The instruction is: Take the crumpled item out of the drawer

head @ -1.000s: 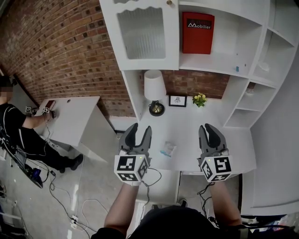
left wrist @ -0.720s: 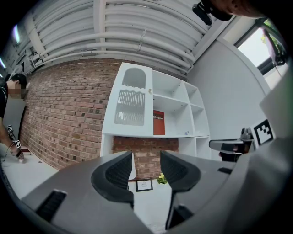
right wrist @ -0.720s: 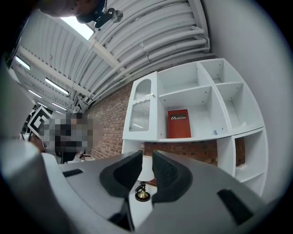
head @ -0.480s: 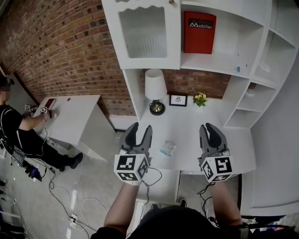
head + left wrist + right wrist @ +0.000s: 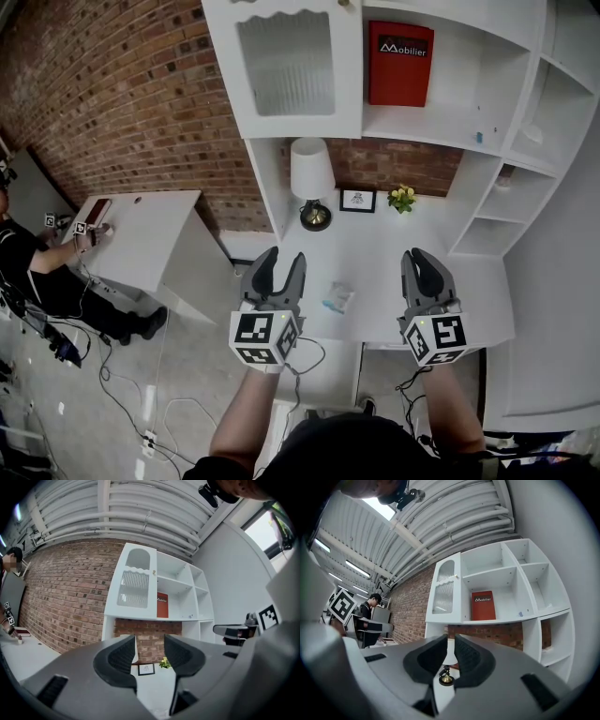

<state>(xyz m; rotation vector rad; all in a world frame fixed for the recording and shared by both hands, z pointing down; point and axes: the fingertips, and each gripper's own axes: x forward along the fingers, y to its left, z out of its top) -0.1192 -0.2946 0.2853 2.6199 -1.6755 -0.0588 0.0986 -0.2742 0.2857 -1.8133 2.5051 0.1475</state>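
A small crumpled clear wrapper (image 5: 337,298) lies on the white desk (image 5: 375,248), between my two grippers and just ahead of them. My left gripper (image 5: 281,260) hovers at the desk's front left corner, open and empty; its jaws (image 5: 150,644) frame the back wall with a wide gap. Over the desk's front right edge my right gripper (image 5: 419,257) is held, its jaws closing with nothing between them. A narrow slit (image 5: 451,641) still shows between its pads. A white panel under the desk front (image 5: 328,370) may be the drawer; I cannot tell.
A white lamp (image 5: 311,178), a small framed picture (image 5: 356,202) and yellow flowers (image 5: 401,199) stand at the desk's back. A red box (image 5: 399,64) sits on the shelf above. White shelving (image 5: 497,202) rises at right. A person (image 5: 28,272) works at a side table (image 5: 141,234); cables (image 5: 141,403) cross the floor.
The right gripper's jaws have drawn closer together. Both grippers stay where they were. The person at the far left has shifted further left.
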